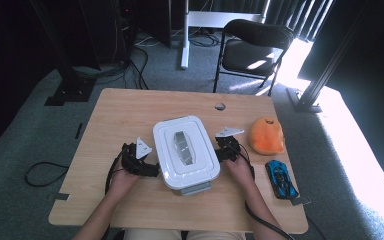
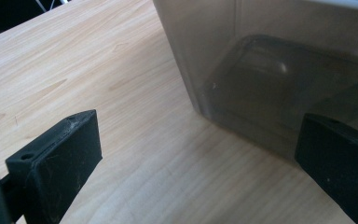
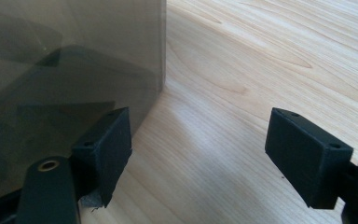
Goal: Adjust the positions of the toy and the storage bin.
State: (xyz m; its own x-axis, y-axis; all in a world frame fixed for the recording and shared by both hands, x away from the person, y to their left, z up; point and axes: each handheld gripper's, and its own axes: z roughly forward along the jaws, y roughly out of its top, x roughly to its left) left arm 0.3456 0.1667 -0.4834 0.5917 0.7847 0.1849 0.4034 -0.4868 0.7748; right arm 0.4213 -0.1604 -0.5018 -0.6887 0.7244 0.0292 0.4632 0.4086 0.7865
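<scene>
Two grippers flank lidded container (image 1: 185, 151) on table (image 1: 125, 112): left gripper (image 1: 149, 169) open, right gripper (image 1: 221, 150) open, seemingly not touching.

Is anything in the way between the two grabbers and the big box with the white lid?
Nothing visible. The left gripper and right gripper sit open at either side of the box, with just bare table in between.

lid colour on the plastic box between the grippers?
White lid with a clear centre window, on a smoky translucent box. Best in the high view.
</scene>
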